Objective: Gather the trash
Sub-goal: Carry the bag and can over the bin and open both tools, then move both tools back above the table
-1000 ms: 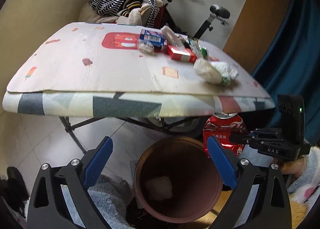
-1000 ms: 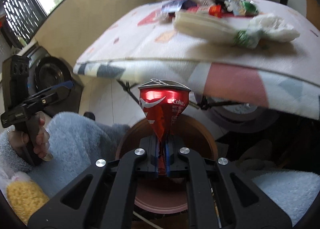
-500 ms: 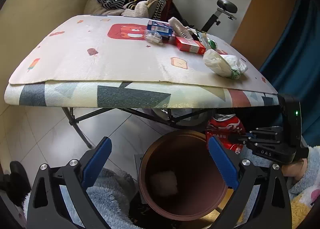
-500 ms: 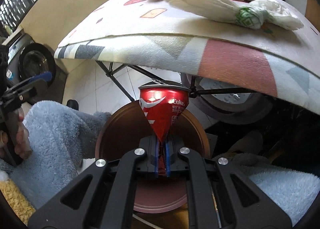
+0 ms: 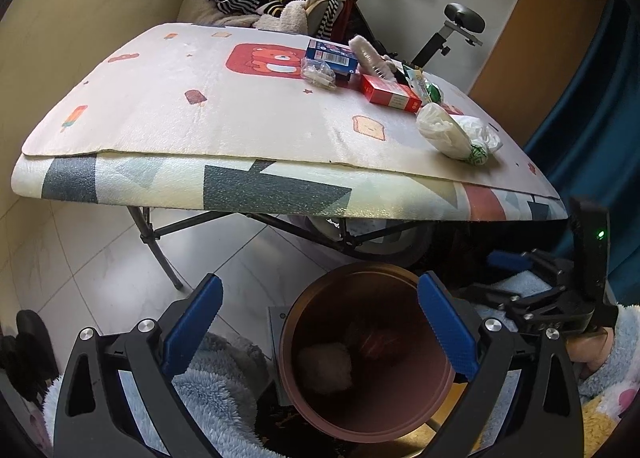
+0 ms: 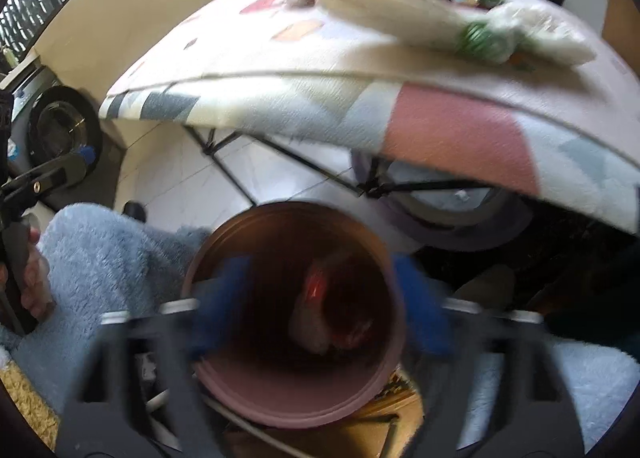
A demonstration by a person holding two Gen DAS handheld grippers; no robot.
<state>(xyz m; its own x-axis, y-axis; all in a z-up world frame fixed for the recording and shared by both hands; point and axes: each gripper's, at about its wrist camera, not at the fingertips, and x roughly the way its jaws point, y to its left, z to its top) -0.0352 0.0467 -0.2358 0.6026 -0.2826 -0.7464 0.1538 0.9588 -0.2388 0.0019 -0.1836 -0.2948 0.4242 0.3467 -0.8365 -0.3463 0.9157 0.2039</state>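
My right tool (image 6: 320, 322) hangs wide apart over the brown bin (image 6: 244, 390), its blue fingers (image 6: 218, 298) smeared with blur on either side of the rim, and it holds nothing. The red can (image 6: 320, 286) lies down inside the bin, against a pale wad (image 5: 325, 366) at the bottom. My left tool (image 5: 318, 326) is just as wide and also empty, with the bin mouth straight ahead between its fingers. What remains sits ahead and above both tools on the worktop (image 5: 256, 186): a white plastic bag (image 5: 456, 132) near the front edge, and farther off a red box (image 5: 390, 94), a blue box (image 5: 332, 58) and a small clear packet (image 5: 318, 74). The worktop's front edge overhangs close to the bin, so I judge that lifting either tool straight up could knock its fingers against the underside or lip and shift the padded cover. The bag looks soft and slippery; a shallow pinch could catch only a fold, and it might slide off the edge and miss the bin. A hurried swing could also nudge the bin, which stands close between my knees.
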